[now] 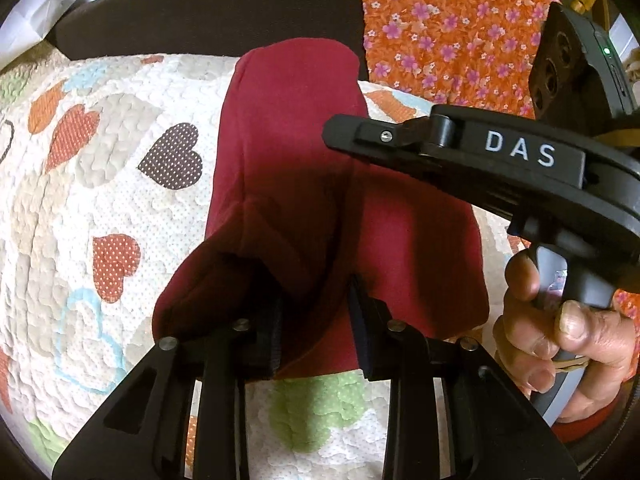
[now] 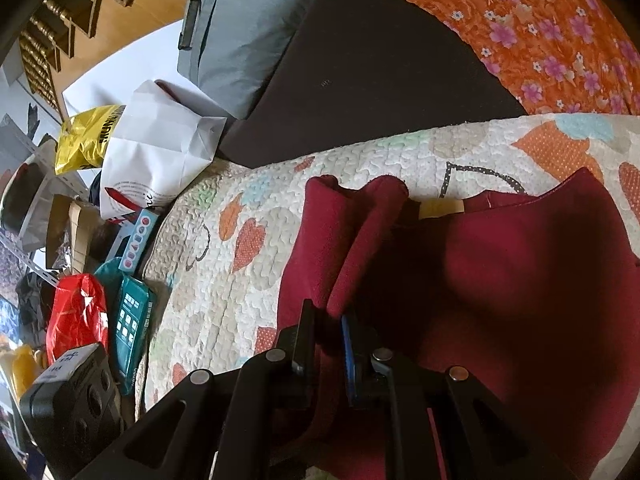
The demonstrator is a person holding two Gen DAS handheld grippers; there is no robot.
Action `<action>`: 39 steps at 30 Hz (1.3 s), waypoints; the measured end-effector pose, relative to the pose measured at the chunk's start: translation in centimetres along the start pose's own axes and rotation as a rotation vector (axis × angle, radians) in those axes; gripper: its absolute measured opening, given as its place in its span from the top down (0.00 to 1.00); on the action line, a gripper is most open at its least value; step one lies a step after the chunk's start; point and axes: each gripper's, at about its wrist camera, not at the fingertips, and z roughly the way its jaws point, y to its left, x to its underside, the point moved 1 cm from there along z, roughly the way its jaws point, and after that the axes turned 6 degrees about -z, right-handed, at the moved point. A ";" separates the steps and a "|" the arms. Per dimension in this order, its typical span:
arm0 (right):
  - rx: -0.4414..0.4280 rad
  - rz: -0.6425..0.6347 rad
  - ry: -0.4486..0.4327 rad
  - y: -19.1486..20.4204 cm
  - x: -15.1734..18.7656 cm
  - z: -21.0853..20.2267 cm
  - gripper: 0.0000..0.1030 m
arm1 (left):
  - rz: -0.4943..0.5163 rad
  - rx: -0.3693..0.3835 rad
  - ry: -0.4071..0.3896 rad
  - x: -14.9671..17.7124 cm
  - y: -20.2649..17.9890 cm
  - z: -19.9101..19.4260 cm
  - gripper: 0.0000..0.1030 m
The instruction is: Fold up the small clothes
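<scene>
Right wrist view: right tool (image 2: pixel 326 344) pinching maroon garment (image 2: pixel 500 280).

Left gripper (image 1: pixel 316 320) pinching fabric; right gripper (image 2: pixel 326 344) clamped shut on fabric, hand (image 1: pixel 560 332) gripping handle.

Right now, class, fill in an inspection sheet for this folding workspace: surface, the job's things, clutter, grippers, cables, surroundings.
Surface: heart-patterned quilt, bumpy, spread flat.
Job's things: one dark red garment lying on the quilt, near edge lifted.
Clutter: white paper bag, yellow bag, red bag and teal box beside the quilt.
Grippers: left gripper has red cloth between its pads; right gripper pinches a fold of it.
Cables: nothing seen.
Surroundings: orange floral fabric, dark cushion, grey pillow.
</scene>
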 end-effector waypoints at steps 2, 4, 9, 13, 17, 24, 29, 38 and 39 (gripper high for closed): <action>-0.001 0.000 -0.017 0.1 -0.1 -0.5 0.90 | 0.011 0.016 -0.010 -0.1 -0.7 -0.6 0.73; 0.004 0.001 -0.038 0.0 -0.4 -1.3 0.90 | 0.026 0.050 -0.022 -0.1 -1.4 -1.5 0.73; 0.031 -0.010 -0.089 -0.7 -1.1 -4.8 0.90 | 0.056 0.137 -0.042 -0.1 -3.9 -2.8 0.73; 0.080 -0.012 -0.098 -1.9 -1.2 -6.7 0.90 | 0.054 0.179 -0.015 -0.2 -6.2 -1.8 0.73; 0.161 -0.025 -0.093 -4.0 -0.8 -8.5 0.90 | 0.100 0.221 0.011 0.2 -9.3 -0.3 0.73; 0.297 -0.018 -0.090 -8.9 0.5 -11.3 0.90 | 0.221 0.276 0.076 1.3 -12.4 0.0 0.73; 0.329 0.090 -0.066 -14.1 2.0 -9.5 1.00 | 0.224 0.235 0.029 1.1 -10.1 -2.0 0.73; 0.142 0.173 -0.076 -12.4 4.9 -10.6 0.81 | 0.136 0.128 0.041 0.9 -5.7 -1.5 0.73; 0.146 0.174 -0.068 -12.2 5.0 -10.2 0.62 | 0.137 0.126 0.052 1.2 -5.6 -1.2 0.73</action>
